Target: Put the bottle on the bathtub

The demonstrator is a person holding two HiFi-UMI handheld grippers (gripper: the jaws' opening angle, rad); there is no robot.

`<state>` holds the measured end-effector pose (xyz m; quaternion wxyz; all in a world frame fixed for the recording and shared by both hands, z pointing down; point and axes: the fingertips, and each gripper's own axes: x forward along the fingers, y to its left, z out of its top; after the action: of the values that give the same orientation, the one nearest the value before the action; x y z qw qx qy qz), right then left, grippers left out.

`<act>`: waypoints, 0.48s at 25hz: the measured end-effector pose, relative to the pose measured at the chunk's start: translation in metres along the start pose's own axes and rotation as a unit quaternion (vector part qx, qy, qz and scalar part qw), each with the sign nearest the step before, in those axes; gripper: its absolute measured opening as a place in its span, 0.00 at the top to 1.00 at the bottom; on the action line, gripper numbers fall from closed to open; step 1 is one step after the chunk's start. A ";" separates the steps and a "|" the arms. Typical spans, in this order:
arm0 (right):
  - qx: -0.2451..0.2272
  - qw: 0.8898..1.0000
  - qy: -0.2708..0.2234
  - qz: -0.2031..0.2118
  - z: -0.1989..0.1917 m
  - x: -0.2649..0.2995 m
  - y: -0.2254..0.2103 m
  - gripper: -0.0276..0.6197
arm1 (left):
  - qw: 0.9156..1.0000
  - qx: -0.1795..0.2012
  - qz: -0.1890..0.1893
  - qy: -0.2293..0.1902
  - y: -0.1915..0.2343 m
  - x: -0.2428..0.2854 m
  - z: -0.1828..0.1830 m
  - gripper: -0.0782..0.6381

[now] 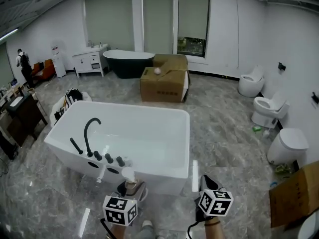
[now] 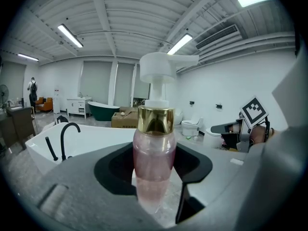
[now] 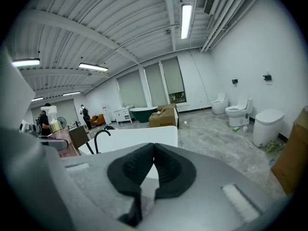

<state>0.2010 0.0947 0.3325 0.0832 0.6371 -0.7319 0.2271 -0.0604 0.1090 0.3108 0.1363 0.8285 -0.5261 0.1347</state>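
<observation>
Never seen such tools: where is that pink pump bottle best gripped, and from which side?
Probably the bottle's round pink body, below the gold collar, coming level from the side: it stands upright, and its pump head juts sideways. The left gripper holds it there.

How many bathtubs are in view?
2. The white bathtub is in the foreground, centre. The dark bathtub stands by the far wall, left of the cardboard boxes. The boxes could hide more behind them.

The head view looks steeply down on the white bathtub point(image 1: 134, 107) from its near end. Both gripper views sit low beside it, facing across the room; all three share the black faucet point(image 1: 86, 136).
</observation>
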 end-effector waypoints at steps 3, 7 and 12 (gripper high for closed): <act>0.006 1.000 0.003 -0.004 0.001 0.007 -0.009 0.95 | 1.000 -0.002 -0.002 0.001 0.001 0.013 0.006 0.57; 0.009 1.000 0.005 -0.013 0.002 0.021 -0.020 0.95 | 1.000 -0.003 -0.004 -0.004 0.009 0.037 0.015 0.57; 0.015 1.000 0.000 -0.027 0.017 0.052 -0.032 0.95 | 1.000 0.002 -0.017 -0.012 0.022 0.077 0.033 0.57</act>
<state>0.2254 0.0381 0.3463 0.0804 0.6578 -0.7108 0.2358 -0.0458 0.0233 0.3104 0.1303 0.8390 -0.5137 0.1237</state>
